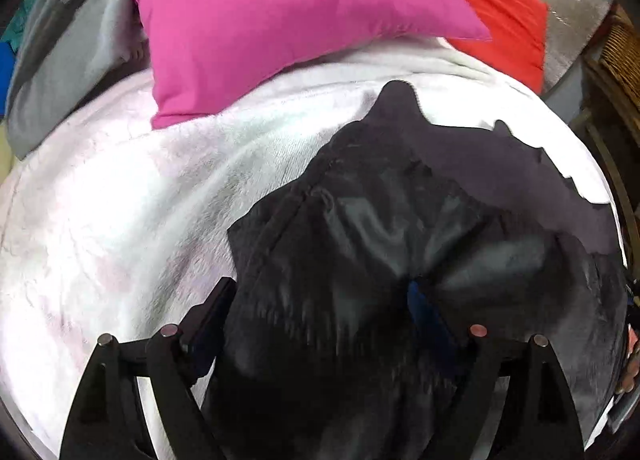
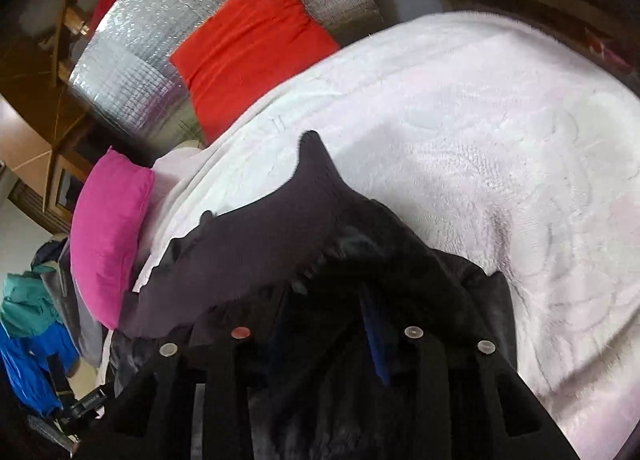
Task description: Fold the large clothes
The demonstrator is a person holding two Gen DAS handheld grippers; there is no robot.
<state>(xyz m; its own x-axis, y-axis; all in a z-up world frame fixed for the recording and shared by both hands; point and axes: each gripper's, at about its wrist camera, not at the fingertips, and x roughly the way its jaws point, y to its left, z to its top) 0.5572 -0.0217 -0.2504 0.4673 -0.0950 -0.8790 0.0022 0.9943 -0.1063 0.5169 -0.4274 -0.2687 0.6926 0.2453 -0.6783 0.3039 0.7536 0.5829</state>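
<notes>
Black garment (image 1: 380,244) lies crumpled on the white fleece blanket (image 1: 120,220) of the bed, nearest to both cameras, and its long axis runs away from them, with one narrow tip pointing toward the pillows. The left tongs (image 1: 324,324) stand wide, with the dark cloth bunched between the fingers; whether the pads press on it I cannot tell. The right tongs (image 2: 324,324) are narrower, and the fabric hides their grip too. Farther away lie a pink pillow (image 1: 280,20) and a red pillow (image 1: 504,24).

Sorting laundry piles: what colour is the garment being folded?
Black garment, clearest in the left wrist view.
</notes>
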